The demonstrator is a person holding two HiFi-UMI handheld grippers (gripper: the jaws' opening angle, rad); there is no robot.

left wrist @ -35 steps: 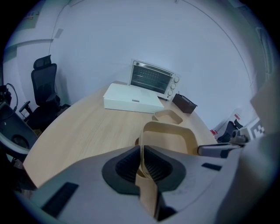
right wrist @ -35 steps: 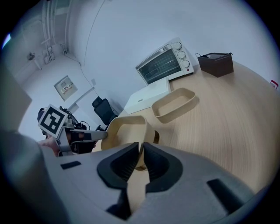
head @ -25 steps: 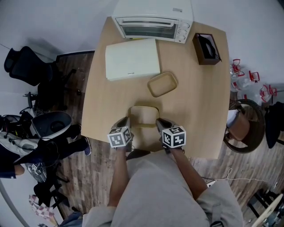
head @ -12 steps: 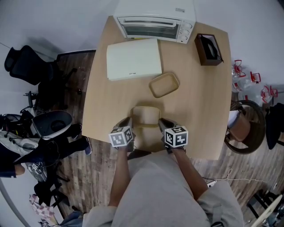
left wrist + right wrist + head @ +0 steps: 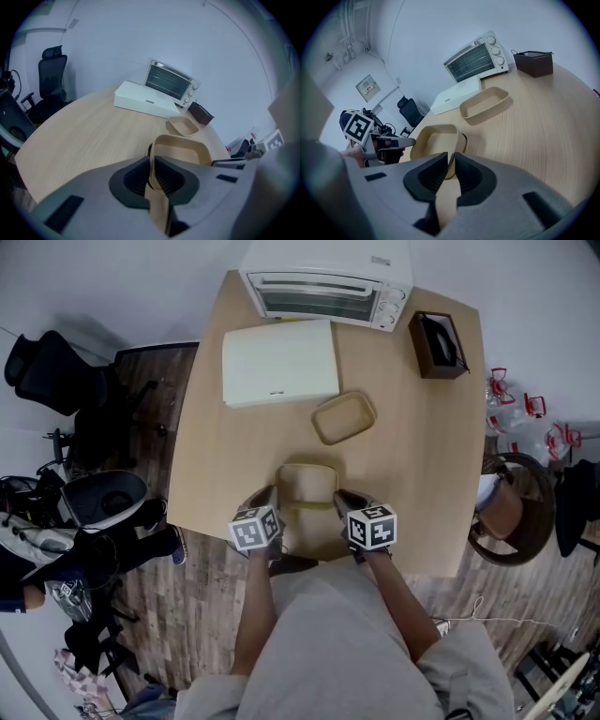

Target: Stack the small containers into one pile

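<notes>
A tan rectangular container [image 5: 307, 486] sits near the table's front edge, held from both sides. My left gripper [image 5: 265, 495] is shut on its left rim, which runs between the pads [image 5: 152, 171]. My right gripper [image 5: 339, 498] grips the right rim [image 5: 449, 171]; its jaws have just been opening slightly, with the rim still between the pads. In the gripper views the held container [image 5: 180, 150] [image 5: 436, 140] lies just beyond the jaws. A second tan container [image 5: 344, 417] [image 5: 183, 125] [image 5: 483, 104] rests apart, farther back on the table.
A white toaster oven [image 5: 326, 282] stands at the table's far edge, a flat white box [image 5: 279, 362] in front of it, and a dark brown box [image 5: 436, 341] at the far right. Black office chairs [image 5: 56, 381] stand left of the table [image 5: 216, 465], and a round brown chair [image 5: 511, 507] right.
</notes>
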